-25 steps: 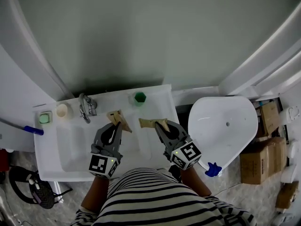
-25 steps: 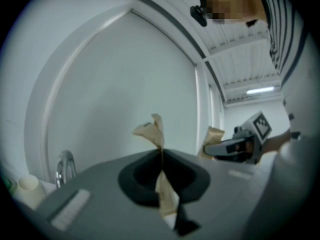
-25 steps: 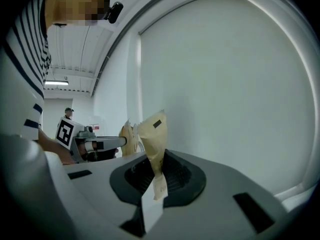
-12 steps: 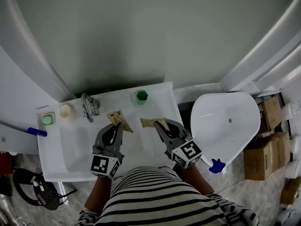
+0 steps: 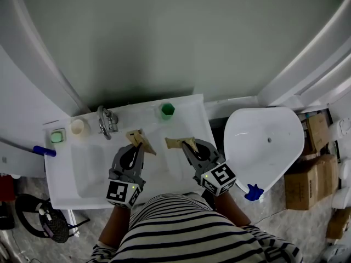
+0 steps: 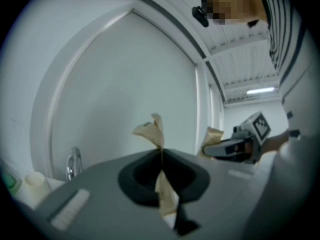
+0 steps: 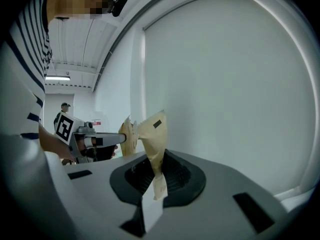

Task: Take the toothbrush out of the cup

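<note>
White bathroom, white sink counter (image 5: 192,120) against a grey-green wall. One green cup (image 5: 167,110) stands at its back edge, right of the one faucet (image 5: 104,122); the toothbrush is too small to make out. One cream cup (image 5: 78,126) sits further left. Two claws over the counter, left claw (image 5: 140,139) and right claw (image 5: 178,143), both pinched together, empty. Cardboard boxes (image 5: 312,163) far right.

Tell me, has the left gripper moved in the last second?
No. The left gripper keeps its place right of the faucet; only the view shifted slightly.
</note>
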`<state>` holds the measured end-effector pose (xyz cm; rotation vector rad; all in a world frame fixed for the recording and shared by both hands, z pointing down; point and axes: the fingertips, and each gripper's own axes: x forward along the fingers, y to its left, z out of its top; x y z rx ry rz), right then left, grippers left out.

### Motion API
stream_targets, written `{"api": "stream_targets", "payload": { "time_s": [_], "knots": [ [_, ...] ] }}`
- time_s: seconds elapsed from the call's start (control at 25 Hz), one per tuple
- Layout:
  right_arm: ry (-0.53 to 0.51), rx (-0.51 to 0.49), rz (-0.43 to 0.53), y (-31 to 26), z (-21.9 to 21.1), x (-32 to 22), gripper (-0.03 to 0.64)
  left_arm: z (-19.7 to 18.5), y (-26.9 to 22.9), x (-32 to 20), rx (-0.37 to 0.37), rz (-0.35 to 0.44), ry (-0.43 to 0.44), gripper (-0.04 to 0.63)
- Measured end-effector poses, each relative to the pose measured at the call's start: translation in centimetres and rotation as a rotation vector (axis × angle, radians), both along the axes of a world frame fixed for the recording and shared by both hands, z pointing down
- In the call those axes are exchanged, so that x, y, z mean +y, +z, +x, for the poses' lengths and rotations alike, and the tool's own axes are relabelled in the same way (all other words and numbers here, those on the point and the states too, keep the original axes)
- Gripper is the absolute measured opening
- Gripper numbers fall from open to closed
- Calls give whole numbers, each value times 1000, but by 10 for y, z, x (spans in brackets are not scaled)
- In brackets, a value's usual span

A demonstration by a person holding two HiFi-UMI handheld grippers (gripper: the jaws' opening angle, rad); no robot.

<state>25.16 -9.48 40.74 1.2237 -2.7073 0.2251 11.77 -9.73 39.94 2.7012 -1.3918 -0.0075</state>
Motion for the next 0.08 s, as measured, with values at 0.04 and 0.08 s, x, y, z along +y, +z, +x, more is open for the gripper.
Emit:
{"api": "stream_targets", "payload": {
  "time_s": [0.04, 0.08],
  "knots": [
    [-1, 1, 1, 0, -1, 0, 31, -1, 0, 1, 0, -2, 0, 12],
    [-1, 3, 1, 0, -2, 1, 31, -1, 1, 1, -1, -3, 0, 12]
  ]
}}
